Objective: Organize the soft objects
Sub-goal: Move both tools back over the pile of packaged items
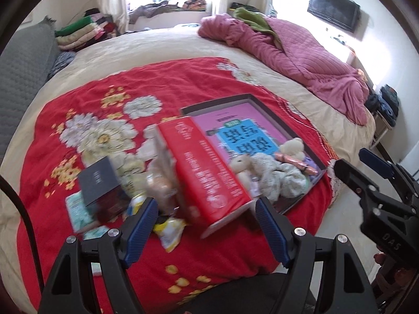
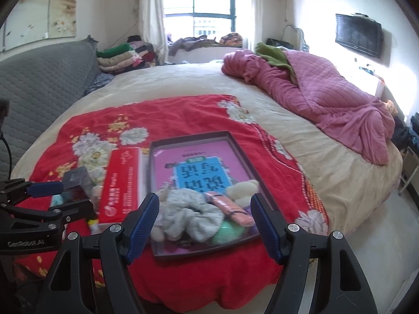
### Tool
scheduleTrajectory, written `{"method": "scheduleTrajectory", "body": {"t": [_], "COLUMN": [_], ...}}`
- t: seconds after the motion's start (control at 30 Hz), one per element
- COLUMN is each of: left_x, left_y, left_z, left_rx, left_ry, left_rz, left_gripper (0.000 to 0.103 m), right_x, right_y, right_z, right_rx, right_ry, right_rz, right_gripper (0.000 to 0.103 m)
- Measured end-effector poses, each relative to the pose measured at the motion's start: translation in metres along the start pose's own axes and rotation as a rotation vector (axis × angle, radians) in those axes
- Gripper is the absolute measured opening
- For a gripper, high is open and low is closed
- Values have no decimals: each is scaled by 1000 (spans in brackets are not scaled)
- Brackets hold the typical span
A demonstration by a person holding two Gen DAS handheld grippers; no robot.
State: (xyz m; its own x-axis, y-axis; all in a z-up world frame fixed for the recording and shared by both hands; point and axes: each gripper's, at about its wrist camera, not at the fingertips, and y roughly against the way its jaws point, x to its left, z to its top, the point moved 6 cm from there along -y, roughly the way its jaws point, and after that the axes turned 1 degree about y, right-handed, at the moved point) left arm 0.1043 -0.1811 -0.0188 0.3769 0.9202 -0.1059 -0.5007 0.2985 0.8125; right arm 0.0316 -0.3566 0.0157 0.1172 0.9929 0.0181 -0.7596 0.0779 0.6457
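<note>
Right wrist view shows the shallow dark-rimmed tray with a pink printed base [image 2: 154, 157] already holding a grey knitted scrunchie [image 2: 188, 216], a cream plush toy [image 2: 242, 187], a peach fabric pouch [image 2: 230, 205] and a pale green soft item [image 2: 227, 231], heaped at its near end. Left of the tray, beyond the tall red carton [image 1: 209, 167], some small packets [image 1: 170, 229] lie unsorted. Right gripper [image 2: 205, 225] and left gripper [image 1: 205, 233] both have jaws apart, empty.
</note>
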Motion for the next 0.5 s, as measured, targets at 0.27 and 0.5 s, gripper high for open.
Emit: {"method": "scheduleTrajectory", "body": {"t": [0.27,0.5], "left_x": [71,130], "left_y": [18,16], "left_z": [-26,-63], "left_rx": [-1,46], "left_ry": [105,213], "left_rz": [67,101], "left_gripper": [76,76], "right_x": [49,94], "right_y": [2,-3], "right_z": [5,6], "right_rx": [2,18], "right_ry": [64,118], "right_rz": [54,115], "right_gripper": [74,74]}}
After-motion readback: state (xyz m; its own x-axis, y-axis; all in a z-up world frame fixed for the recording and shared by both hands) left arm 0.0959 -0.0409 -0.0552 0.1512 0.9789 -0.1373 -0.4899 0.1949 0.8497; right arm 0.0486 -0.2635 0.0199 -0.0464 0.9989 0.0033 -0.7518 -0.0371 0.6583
